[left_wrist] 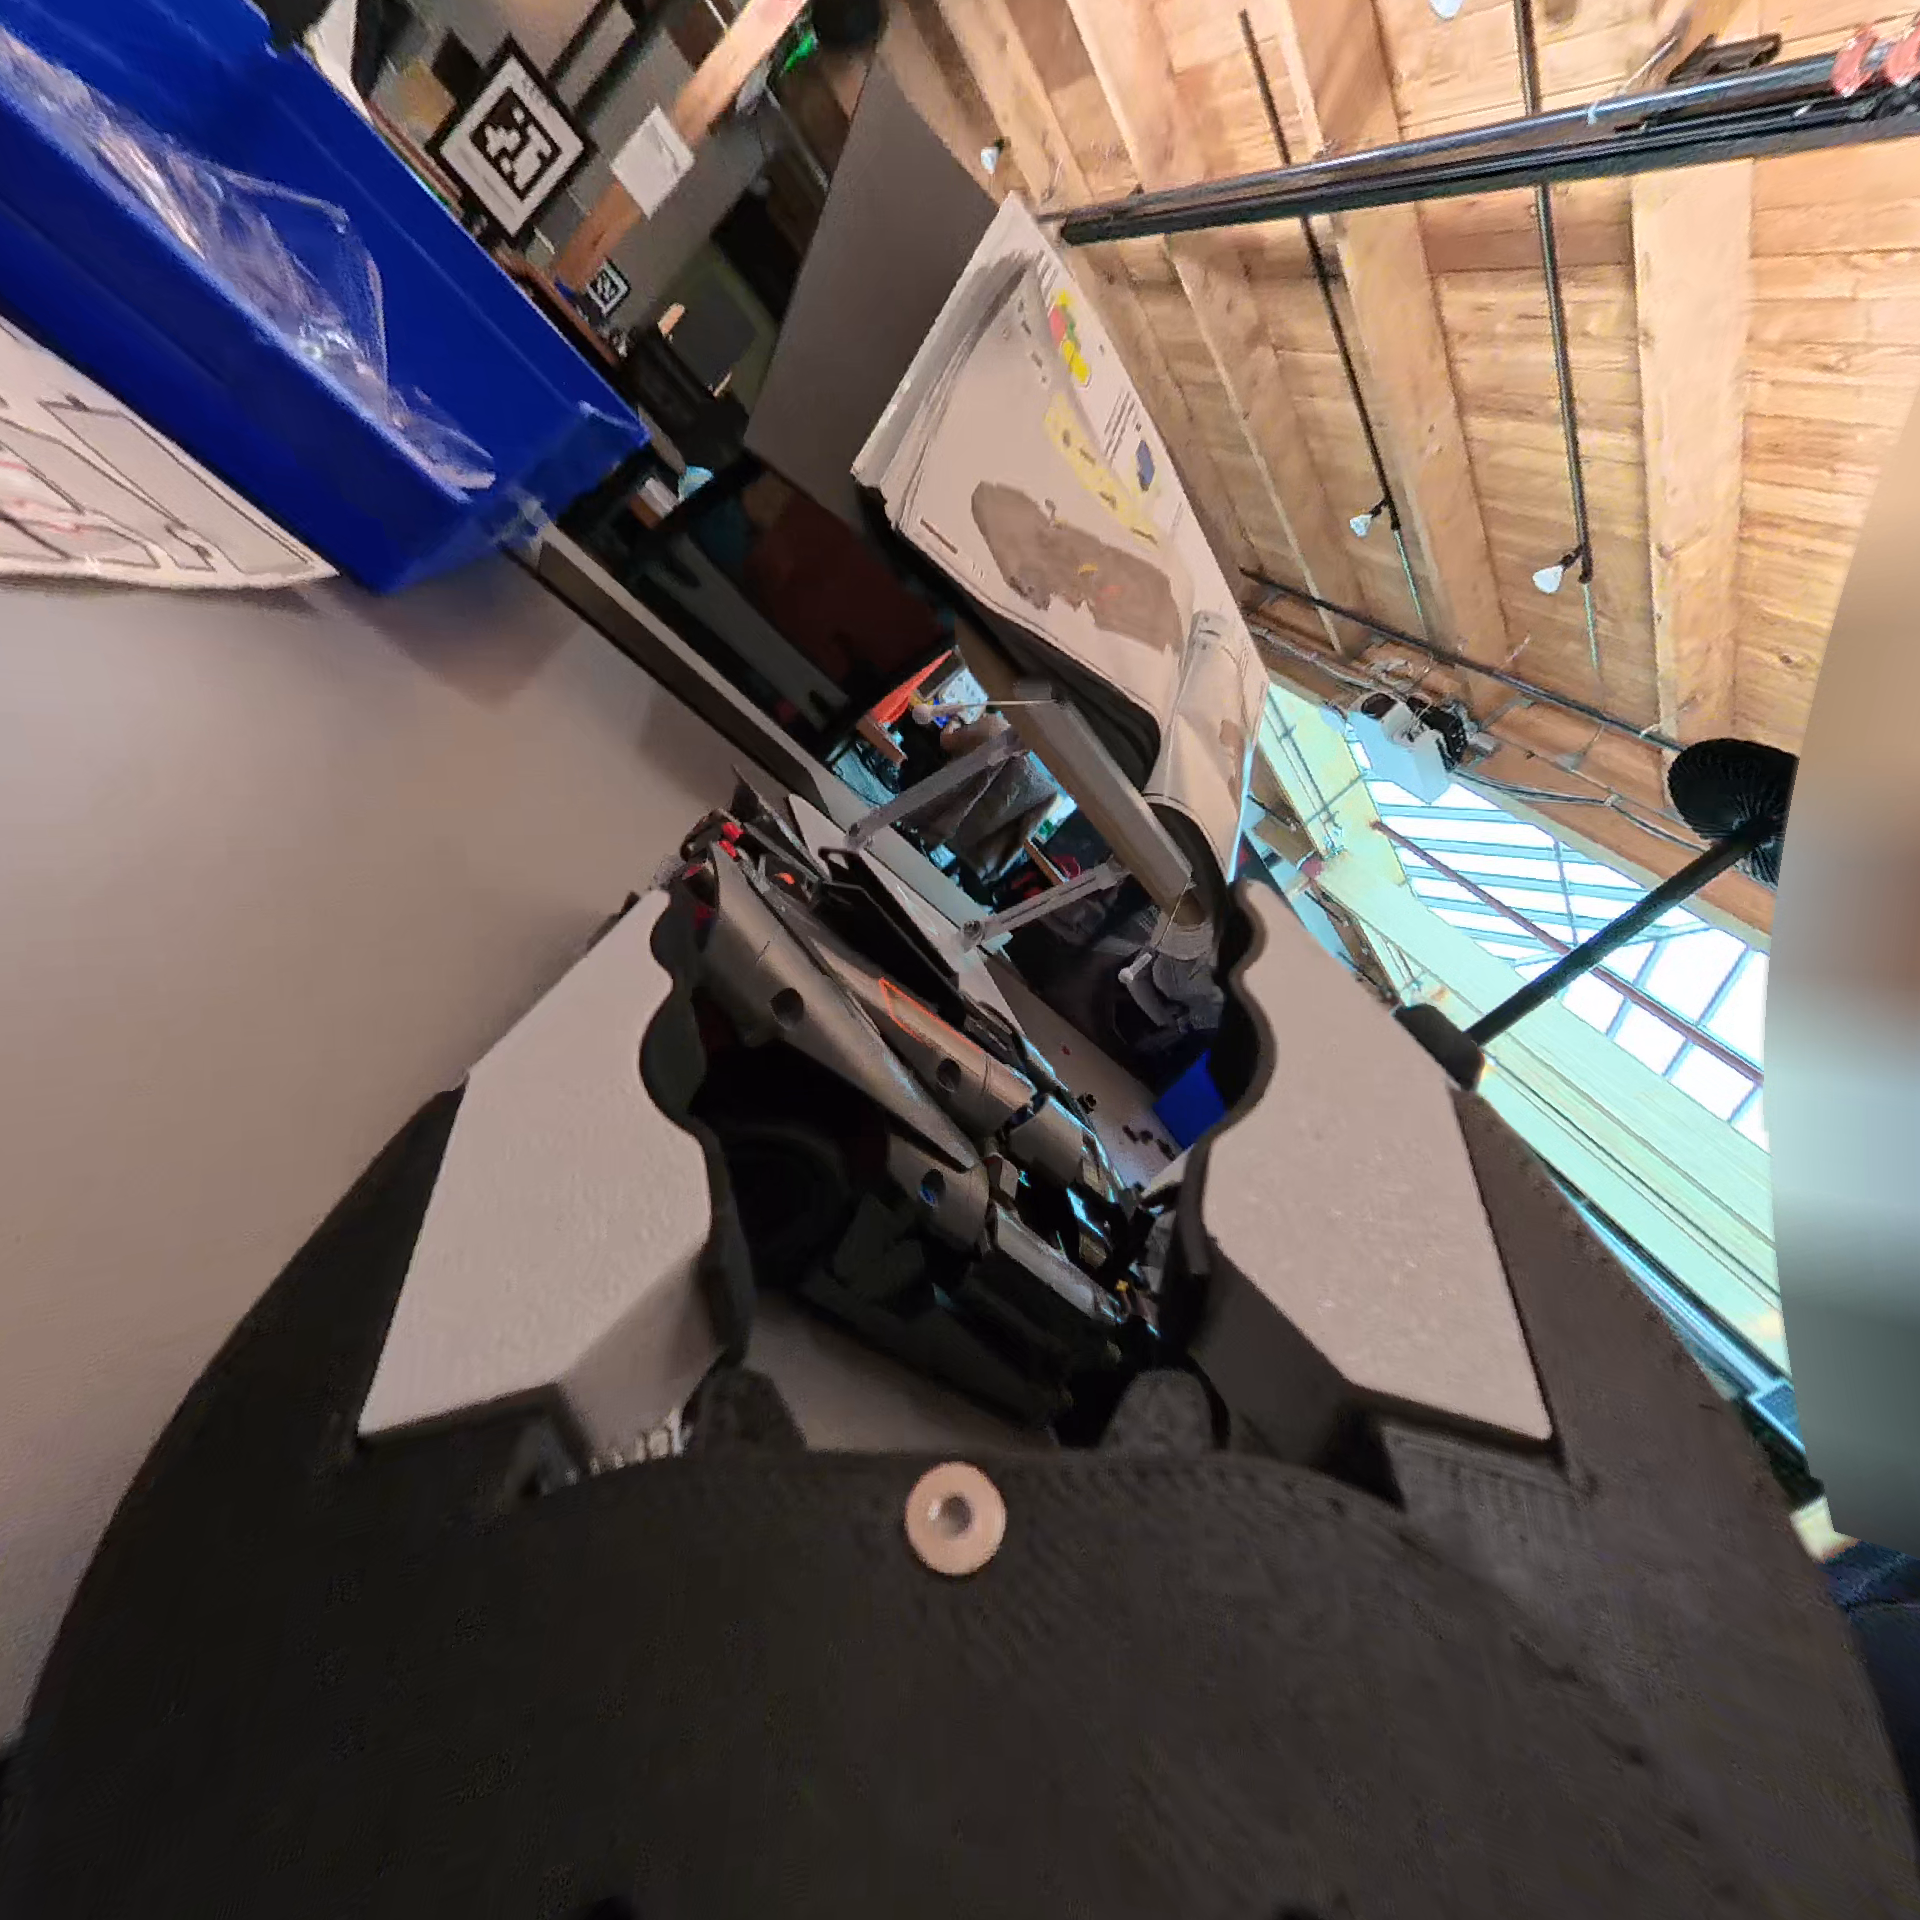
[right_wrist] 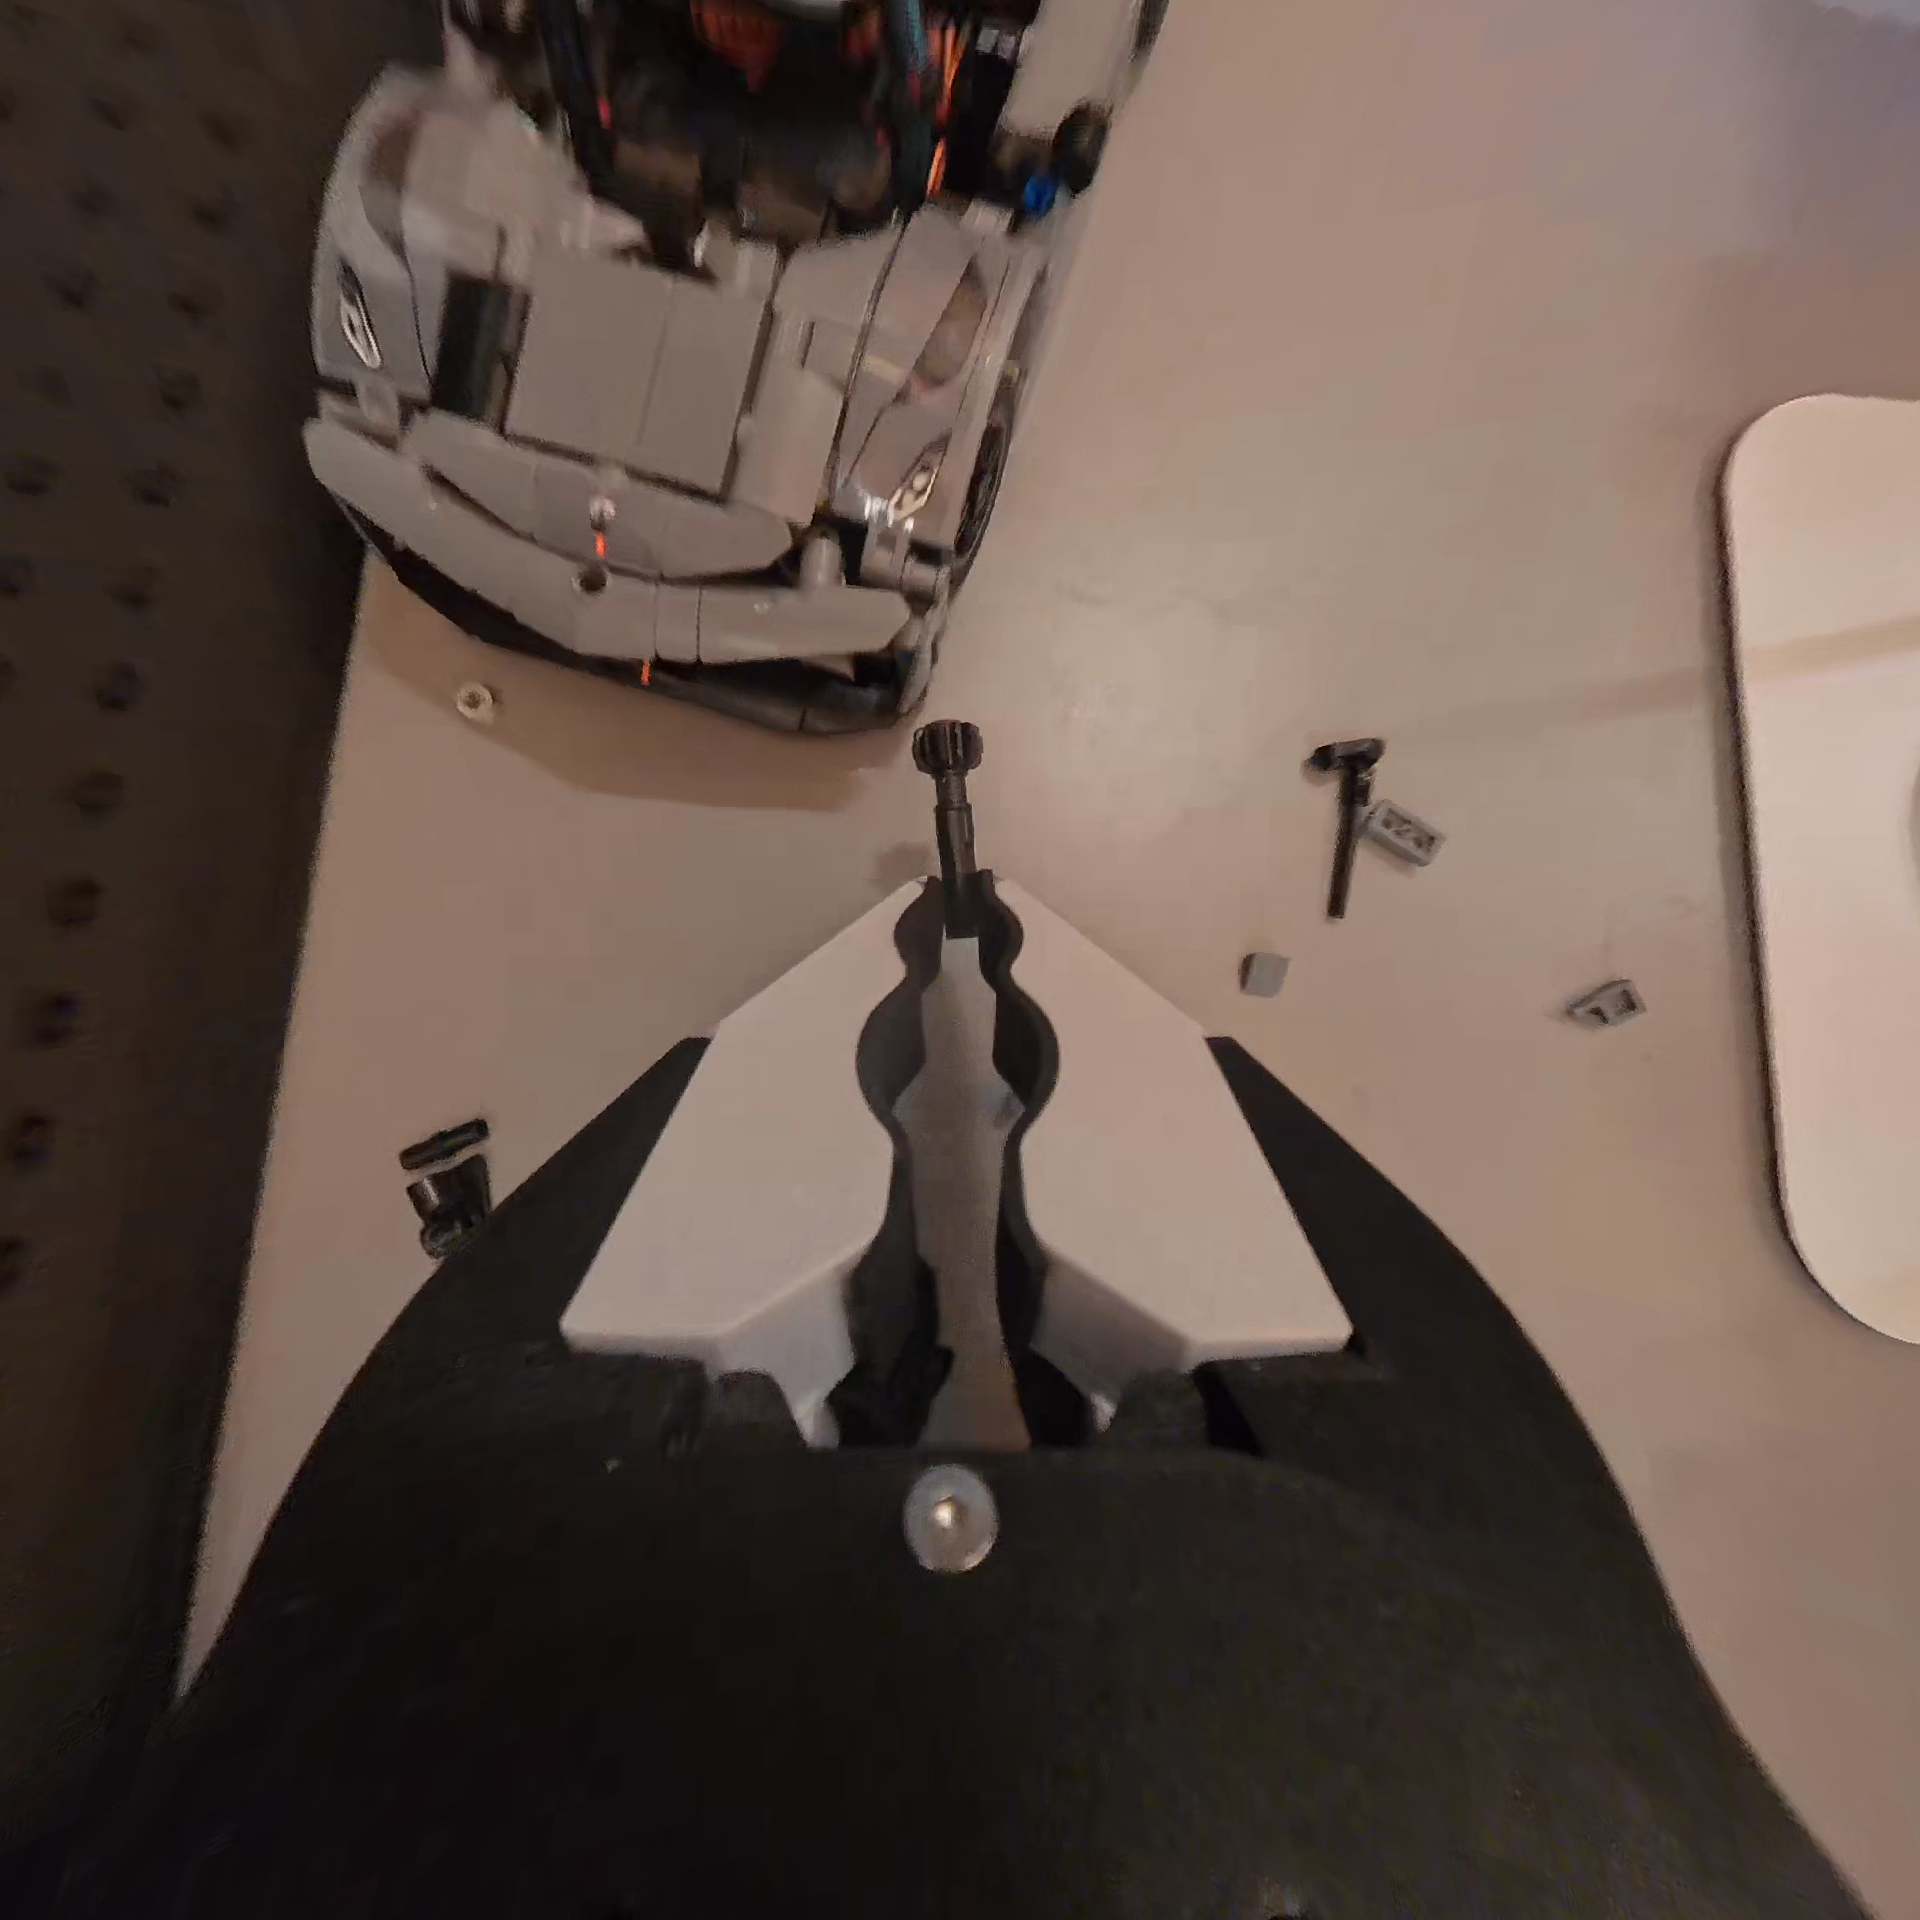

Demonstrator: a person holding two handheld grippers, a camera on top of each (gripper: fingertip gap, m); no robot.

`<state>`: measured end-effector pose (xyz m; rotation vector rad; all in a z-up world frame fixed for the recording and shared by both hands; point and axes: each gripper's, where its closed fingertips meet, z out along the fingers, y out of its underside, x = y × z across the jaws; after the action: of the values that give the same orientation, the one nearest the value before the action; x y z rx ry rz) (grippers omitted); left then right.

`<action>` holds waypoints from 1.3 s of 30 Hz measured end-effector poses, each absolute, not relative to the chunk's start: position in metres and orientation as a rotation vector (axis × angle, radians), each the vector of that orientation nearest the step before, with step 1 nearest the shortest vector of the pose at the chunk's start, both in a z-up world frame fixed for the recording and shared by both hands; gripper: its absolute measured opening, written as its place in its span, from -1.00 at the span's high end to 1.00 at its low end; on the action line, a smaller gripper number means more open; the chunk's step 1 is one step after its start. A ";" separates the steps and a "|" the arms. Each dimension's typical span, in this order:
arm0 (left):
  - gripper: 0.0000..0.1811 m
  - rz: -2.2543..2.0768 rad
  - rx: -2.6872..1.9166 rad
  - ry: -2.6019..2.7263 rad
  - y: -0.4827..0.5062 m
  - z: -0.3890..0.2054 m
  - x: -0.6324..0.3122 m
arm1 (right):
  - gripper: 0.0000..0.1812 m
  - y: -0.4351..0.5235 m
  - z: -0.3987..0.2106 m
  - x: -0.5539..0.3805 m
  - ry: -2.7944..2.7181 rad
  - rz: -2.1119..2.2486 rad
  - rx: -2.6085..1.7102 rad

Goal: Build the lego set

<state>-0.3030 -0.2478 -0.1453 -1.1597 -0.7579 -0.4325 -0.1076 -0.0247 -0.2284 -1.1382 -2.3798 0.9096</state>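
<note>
Pale grey desk, bordered at 9 o'clock by a dark perforated panel; in the left wrist view, timber ceiling boards and a bright window fill the 3 o'clock side.

Right wrist view: the right hand-held gripper is clamped on a black axle with a gear at its far end, pinched only at the fingertips. The grey lego car, partly built, sits on the desk at 12 o'clock, its nose just beyond the gear. Loose parts lie apart on the desk: a second black axle piece and small grey bricks at 2 to 3 o'clock, black connectors at 8 o'clock. A white tray enters at 3 o'clock; its contents are out of view.

Left wrist view: the left hand-held gripper has its fingers well apart, set either side of the car's flank; whether they press it cannot be told.

Risks, as judged: the shallow tip grip may let the axle pivot or drop if it meets the bodywork off-line; an unsteadied car may slide under insertion force; panels may pop loose.

Containers: a blue bin at 10 o'clock holds clear plastic bags. An open instruction booklet stands at 1 o'clock.
</note>
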 end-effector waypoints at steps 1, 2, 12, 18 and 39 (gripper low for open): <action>-0.08 -0.406 -1.149 -0.753 -0.253 -0.143 -0.303 | 0.96 -0.026 -0.220 -0.109 -2.348 0.965 -1.148; -0.07 -0.366 -1.140 -0.747 -0.258 -0.141 -0.302 | 0.96 -0.028 -0.211 -0.112 -2.309 1.030 -1.157; 0.33 -0.045 -1.353 -0.312 -0.212 -0.097 -0.221 | 0.96 -0.115 -0.123 -0.149 -1.954 1.788 -1.148; 0.56 -0.100 -1.455 -0.112 -0.172 -0.091 -0.164 | 0.96 -0.165 -0.116 -0.160 -1.964 1.837 -1.059; 0.89 0.141 -1.518 0.041 -0.173 -0.091 -0.157 | 0.68 -0.168 -0.102 -0.159 -1.955 1.731 -1.047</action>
<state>-0.1575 -0.1733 -0.0915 -1.5184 0.0413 0.1407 -0.1594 -0.1677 -0.1021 -1.0470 -1.9545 1.7312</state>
